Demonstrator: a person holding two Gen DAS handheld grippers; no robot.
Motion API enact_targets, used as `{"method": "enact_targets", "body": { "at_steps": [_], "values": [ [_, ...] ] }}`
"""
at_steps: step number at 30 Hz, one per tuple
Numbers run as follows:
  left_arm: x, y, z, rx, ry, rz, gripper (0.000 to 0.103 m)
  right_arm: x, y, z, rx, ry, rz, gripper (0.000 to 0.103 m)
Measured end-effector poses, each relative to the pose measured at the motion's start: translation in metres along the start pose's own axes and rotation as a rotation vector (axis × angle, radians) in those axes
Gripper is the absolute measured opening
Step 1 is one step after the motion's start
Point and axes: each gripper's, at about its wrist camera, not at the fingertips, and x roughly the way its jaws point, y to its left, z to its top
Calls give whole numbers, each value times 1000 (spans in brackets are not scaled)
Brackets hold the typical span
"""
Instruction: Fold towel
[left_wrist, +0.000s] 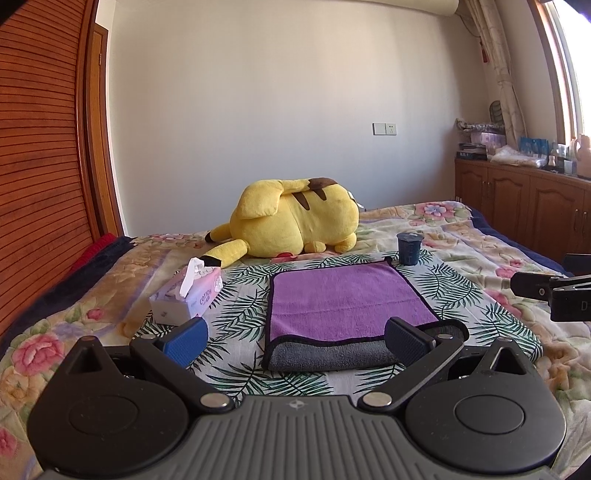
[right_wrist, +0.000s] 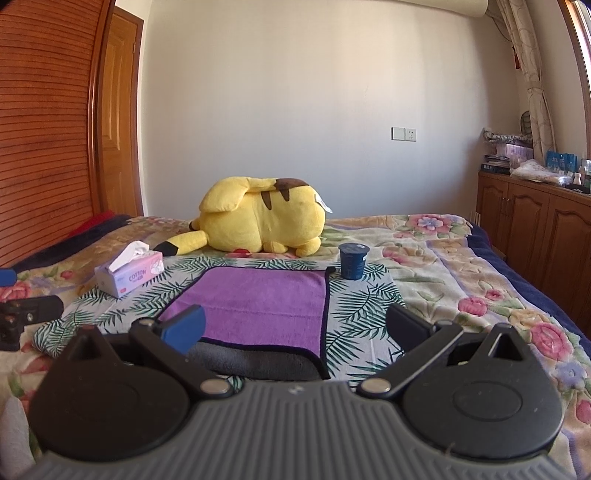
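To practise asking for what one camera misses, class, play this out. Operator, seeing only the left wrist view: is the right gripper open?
Observer: Yes, the right gripper is wide open and holds nothing.
Operator: Where does it sit relative to the towel?
Observer: Its blue pad is in front of the towel at the near edge. The other finger is past the towel's right edge, over the leaf-print cloth.

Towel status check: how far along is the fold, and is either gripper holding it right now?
Done: the towel lies on the leaf-print cloth folded at least once, purple layer on top, grey layer showing along the near edge. In hand: nothing; the left gripper and right gripper are both open, near that edge. Left: any further fold; I can't tell how many are wanted.
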Motion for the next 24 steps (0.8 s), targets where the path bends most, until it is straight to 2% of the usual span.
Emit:
{"method": "enact_targets", "body": {
  "at_steps": [24],
  "values": [
    [29,4,11,11,23,18,87,35,6,-2,-49,86,8,103]
  ]
}}
